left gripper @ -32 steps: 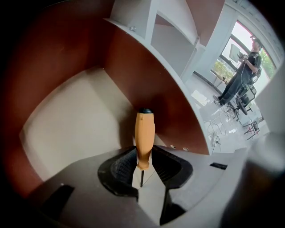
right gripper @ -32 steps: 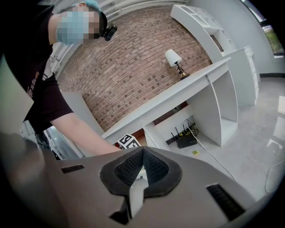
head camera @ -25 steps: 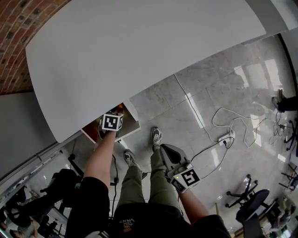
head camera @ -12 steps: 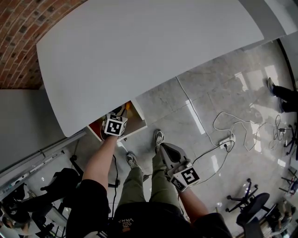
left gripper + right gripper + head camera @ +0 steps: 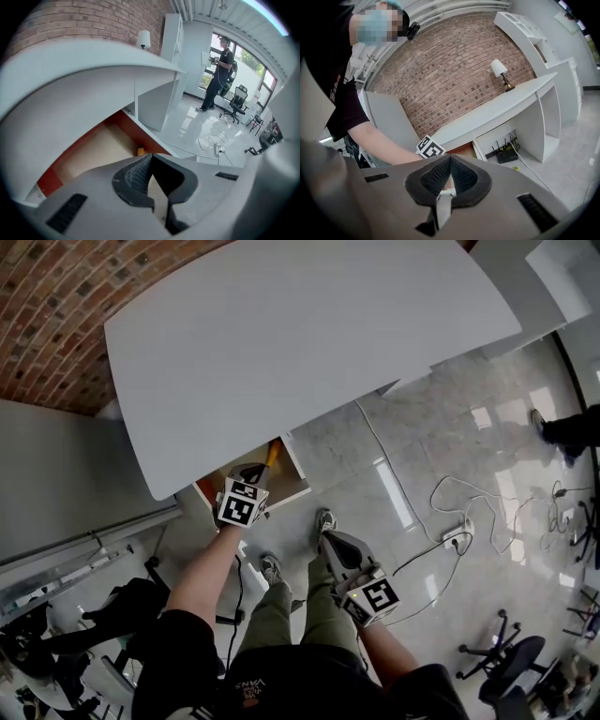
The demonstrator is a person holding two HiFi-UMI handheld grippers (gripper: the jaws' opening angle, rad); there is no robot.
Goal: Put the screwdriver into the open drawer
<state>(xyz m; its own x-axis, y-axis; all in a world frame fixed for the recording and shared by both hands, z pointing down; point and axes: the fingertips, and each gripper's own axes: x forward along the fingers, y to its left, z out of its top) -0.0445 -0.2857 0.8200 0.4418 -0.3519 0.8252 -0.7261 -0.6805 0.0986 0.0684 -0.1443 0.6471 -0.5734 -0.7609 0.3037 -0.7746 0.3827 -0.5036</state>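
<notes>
The open drawer hangs under the white tabletop; it has red walls and a beige floor. The screwdriver's orange-yellow handle lies inside, near the drawer's far right corner, and shows as a small yellow bit in the left gripper view. My left gripper is at the drawer's front, its jaws shut with nothing between them, just short of the handle. My right gripper hangs lower by my legs, shut and empty. The screwdriver's shaft is hidden.
A power strip with loose cables lies on the tiled floor to the right, with office chairs beyond. My shoes stand below the drawer. A person stands far off. A router sits under the desk.
My left gripper has drawn back from inside the drawer toward its front, while the orange handle stays in the drawer. The head view has shifted. The right gripper has hardly moved.
</notes>
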